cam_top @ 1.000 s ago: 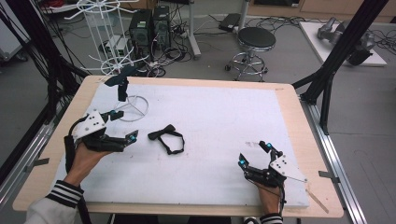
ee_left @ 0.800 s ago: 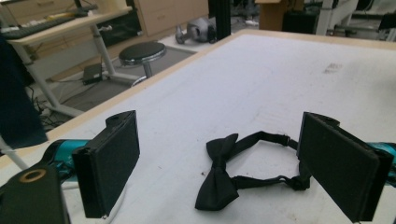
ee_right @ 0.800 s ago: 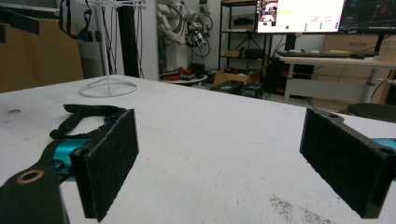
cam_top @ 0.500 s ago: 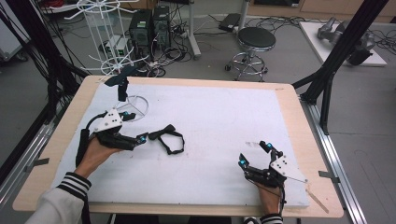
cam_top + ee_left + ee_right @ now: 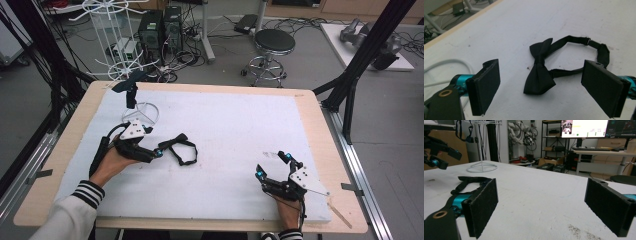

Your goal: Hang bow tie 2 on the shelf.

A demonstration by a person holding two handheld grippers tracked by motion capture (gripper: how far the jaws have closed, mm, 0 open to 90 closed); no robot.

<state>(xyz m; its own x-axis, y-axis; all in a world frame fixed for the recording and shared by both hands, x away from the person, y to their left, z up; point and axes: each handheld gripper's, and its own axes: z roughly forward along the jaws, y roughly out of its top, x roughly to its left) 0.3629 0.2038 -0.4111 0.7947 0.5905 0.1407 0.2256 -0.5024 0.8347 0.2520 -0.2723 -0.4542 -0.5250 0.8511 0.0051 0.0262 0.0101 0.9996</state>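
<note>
The bow tie (image 5: 539, 72) is lying flat on the white desk (image 5: 240, 125), left of centre, with its strap (image 5: 584, 42) looping out beyond the knot and back. We are reaching for it with the left tool (image 5: 161, 149), whose jaws are standing wide apart, one on each side of the bow and not touching it yet.

To take it well, we are judging that the jaws should come down over the narrow knot at the middle of the bow, not over a wing, since the soft wings would probably fold and slip. We are lining up so that the pads close across the knot, low enough to catch the fabric against the desk but without dragging it. The strap is lying close to the far jaw, so we are watching that it is not pinched along with the bow.

The right tool (image 5: 273, 166) is resting wide open near the desk's front right, well apart from the tie. A white wire stand (image 5: 141, 111) is sitting behind the left hand (image 5: 114, 160).
</note>
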